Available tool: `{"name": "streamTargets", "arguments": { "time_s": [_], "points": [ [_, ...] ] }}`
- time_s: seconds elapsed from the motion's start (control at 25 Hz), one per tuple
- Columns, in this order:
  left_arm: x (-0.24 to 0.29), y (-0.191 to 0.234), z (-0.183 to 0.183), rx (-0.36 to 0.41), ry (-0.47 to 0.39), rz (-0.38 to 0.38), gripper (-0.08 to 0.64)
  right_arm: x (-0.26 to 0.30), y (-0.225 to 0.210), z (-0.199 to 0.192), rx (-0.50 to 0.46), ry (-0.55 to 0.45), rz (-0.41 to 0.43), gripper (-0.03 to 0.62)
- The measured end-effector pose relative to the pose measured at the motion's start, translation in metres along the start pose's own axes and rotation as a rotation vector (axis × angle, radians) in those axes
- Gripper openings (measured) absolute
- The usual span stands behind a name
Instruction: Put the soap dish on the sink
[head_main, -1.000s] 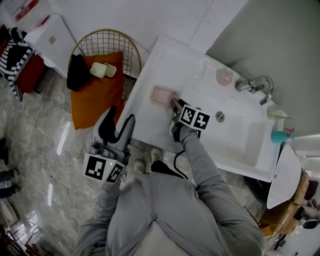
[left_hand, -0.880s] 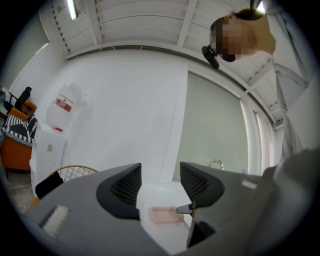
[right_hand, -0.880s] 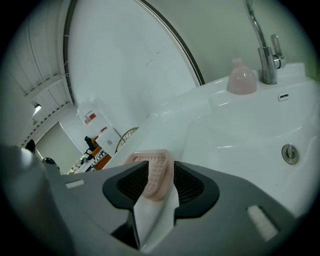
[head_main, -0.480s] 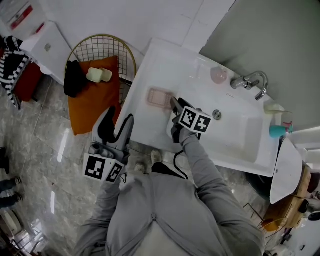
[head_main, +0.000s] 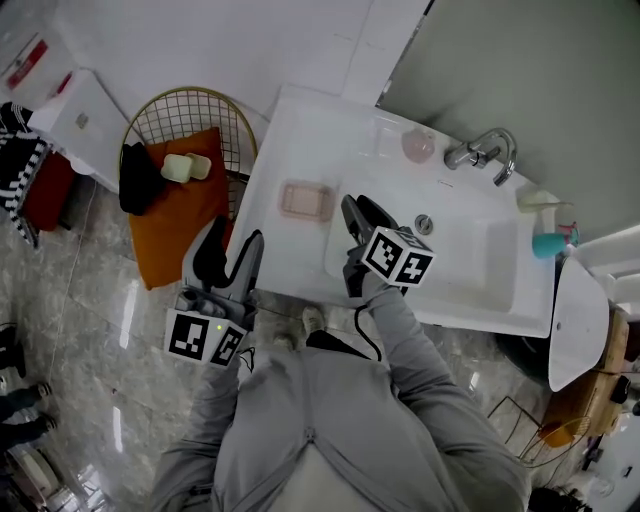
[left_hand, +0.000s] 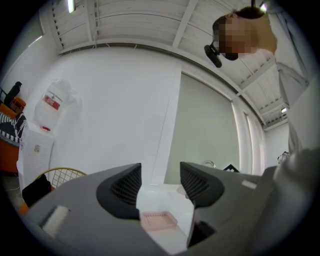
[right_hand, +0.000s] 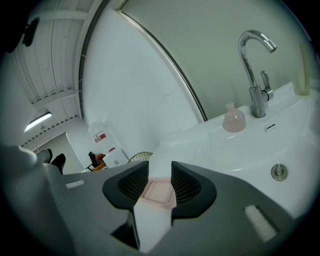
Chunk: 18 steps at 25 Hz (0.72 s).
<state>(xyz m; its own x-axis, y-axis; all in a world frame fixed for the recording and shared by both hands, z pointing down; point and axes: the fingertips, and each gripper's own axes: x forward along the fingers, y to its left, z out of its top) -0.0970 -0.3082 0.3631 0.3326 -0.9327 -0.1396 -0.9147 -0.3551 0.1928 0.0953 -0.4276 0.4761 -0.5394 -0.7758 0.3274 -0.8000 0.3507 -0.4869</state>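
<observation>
The pink ridged soap dish (head_main: 306, 200) lies flat on the left ledge of the white sink (head_main: 300, 140). My right gripper (head_main: 355, 208) hovers just right of the dish, a small gap apart, open and holding nothing. In the right gripper view the dish (right_hand: 159, 192) shows beyond the gap of that gripper (right_hand: 160, 180). My left gripper (head_main: 235, 235) hangs open and holding nothing off the sink's front-left corner, above the floor. The left gripper view shows the dish (left_hand: 158, 220) farther off, below the gap of the left gripper (left_hand: 160, 182).
A chrome faucet (head_main: 485, 152) and a round pink object (head_main: 418, 146) stand at the sink's back rim; the drain (head_main: 424, 224) sits in the basin. A teal bottle (head_main: 548, 245) is at the far right. Left of the sink, a wire basket (head_main: 190, 110) holds an orange cloth, soap bars (head_main: 180, 167) and a black item.
My right gripper, which touched the soap dish's right edge a second ago, has drawn back to the right. The dish stays on the ledge. The left gripper has hardly moved.
</observation>
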Motion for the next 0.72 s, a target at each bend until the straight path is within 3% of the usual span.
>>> {"name": "streamTargets", "arguments": {
  "time_s": [0.72],
  "points": [
    [0.018, -0.021, 0.003, 0.015, 0.010, -0.096, 0.264, -0.076, 0.040, 0.032, -0.129, -0.164, 0.042, 0.138]
  ]
}}
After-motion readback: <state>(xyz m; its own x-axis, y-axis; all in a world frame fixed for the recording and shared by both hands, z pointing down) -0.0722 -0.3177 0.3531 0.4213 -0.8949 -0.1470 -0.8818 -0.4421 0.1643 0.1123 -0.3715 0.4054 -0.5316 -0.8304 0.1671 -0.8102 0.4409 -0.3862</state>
